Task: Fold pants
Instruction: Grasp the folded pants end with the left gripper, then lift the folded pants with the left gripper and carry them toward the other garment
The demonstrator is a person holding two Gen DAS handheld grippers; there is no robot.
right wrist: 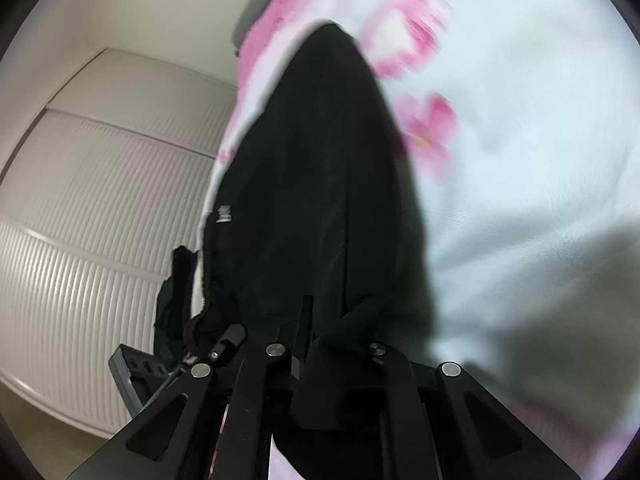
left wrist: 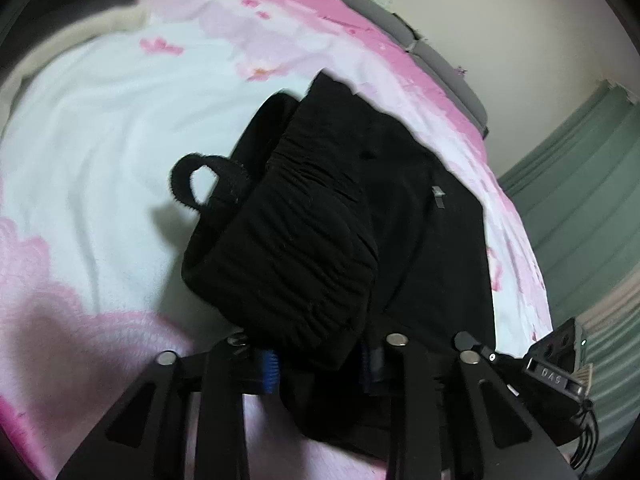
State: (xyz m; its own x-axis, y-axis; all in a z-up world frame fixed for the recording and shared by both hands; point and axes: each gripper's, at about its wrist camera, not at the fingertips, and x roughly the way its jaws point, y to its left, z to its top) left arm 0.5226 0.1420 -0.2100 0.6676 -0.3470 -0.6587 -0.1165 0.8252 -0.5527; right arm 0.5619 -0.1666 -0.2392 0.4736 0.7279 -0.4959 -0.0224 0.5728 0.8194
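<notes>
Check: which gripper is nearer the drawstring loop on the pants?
Left. The left gripper clamps the bunched waistband of the pants, just below the drawstring loop. The right gripper grips fabric further along; its view shows no loop.

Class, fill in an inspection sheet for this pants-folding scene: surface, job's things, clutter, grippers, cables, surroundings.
Surface: bed cover, white with pink flowers, lightly wrinkled.
Job's things: black pants lying lengthwise on the cover, gathered waistband nearest, drawstring loop sticking out.
Clutter: dark and cream bedding at the far corner.
Grippers: left gripper shut on the waistband; right gripper shut on pants fabric.
Cables: thin wires on the other gripper.
Surroundings: ribbed white doors, green curtain, plain wall.
</notes>
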